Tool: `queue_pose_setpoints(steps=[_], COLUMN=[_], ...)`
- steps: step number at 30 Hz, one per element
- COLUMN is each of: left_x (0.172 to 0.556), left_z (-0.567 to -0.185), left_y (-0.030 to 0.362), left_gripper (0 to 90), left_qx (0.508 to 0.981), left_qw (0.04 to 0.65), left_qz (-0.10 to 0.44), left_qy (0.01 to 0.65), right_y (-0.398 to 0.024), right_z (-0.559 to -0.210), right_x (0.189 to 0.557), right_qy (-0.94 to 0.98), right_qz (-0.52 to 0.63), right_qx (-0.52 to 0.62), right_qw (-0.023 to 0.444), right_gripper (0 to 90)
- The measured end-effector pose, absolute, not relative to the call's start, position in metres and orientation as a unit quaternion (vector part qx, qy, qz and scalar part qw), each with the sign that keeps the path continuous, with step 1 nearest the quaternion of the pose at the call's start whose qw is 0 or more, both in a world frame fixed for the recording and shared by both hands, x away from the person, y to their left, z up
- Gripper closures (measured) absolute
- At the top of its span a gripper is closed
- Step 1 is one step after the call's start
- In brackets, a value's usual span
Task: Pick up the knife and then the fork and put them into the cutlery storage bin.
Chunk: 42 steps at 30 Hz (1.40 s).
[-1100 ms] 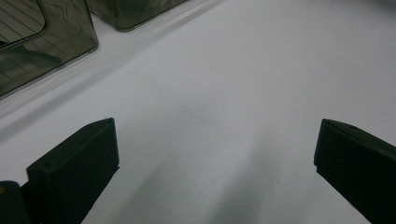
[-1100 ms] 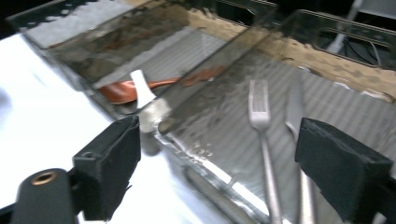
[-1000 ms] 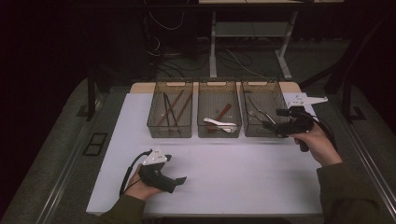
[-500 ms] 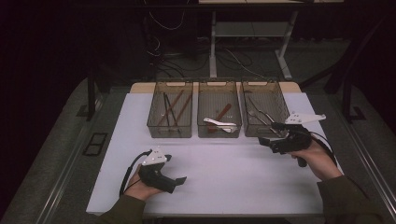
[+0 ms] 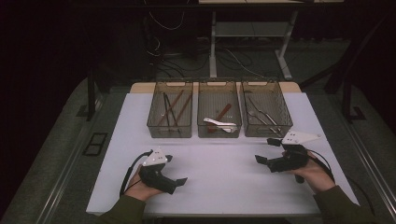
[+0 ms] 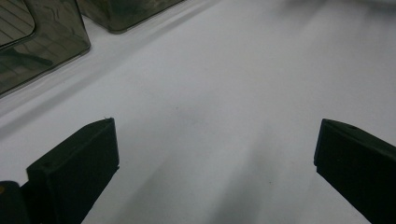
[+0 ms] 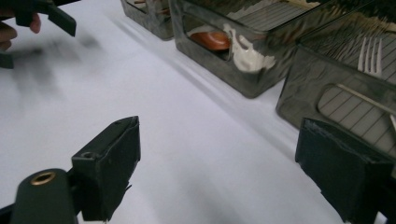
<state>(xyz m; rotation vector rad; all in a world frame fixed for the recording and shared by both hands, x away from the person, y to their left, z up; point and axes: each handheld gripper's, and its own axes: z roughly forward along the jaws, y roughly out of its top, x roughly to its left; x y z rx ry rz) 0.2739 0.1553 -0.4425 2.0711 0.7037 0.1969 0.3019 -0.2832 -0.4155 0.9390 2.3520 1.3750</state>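
Both pairs of jaws stand wide apart with nothing between them: our left gripper rests low on the white tabletop near the front edge, and our right gripper sits over the table's right side, just in front of the nearest bin. In the left gripper view the two black jaws frame bare white surface; in the right gripper view they frame bare surface with the bins' near walls beyond. Going from the biggest thing down: the table carries a row of three smoky translucent bins along its far edge. The left bin holds long thin sticks that look like chopsticks, some dark, some reddish. The middle bin holds a white spoon lying across a reddish-brown utensil. The right bin holds metal cutlery, and in the right gripper view we can make out a fork inside it. We judge the work to be sorting cutlery into the bins, and as far as we can see it is at or very near its end: every utensil lies in a bin, no loose piece shows on the tabletop, and both grippers are empty. What is left, if anything, is only to draw the grippers back.
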Motion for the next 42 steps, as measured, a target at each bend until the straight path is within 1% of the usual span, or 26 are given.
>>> queue_pose_setpoints(steps=[8,22,42], left_x=[0.273,0.273,0.272], left_z=[-0.442,-0.442,-0.442], left_y=[0.155,0.155,0.155], left_gripper=[0.0,0.0,0.0], left_qx=[0.84,0.841,0.842], left_qw=[0.456,0.457,0.456], left_qz=[0.078,0.075,0.075], left_qy=[0.284,0.281,0.28], right_y=[-0.284,-0.285,-0.285], right_z=[-0.426,-0.441,-0.444], right_x=[0.286,0.268,0.264], right_qy=[0.812,0.822,0.828], right_qz=[0.474,0.46,0.454], right_qx=[0.32,0.315,0.308], right_qw=[0.118,0.114,0.117], right_gripper=[14.0,14.0,14.0])
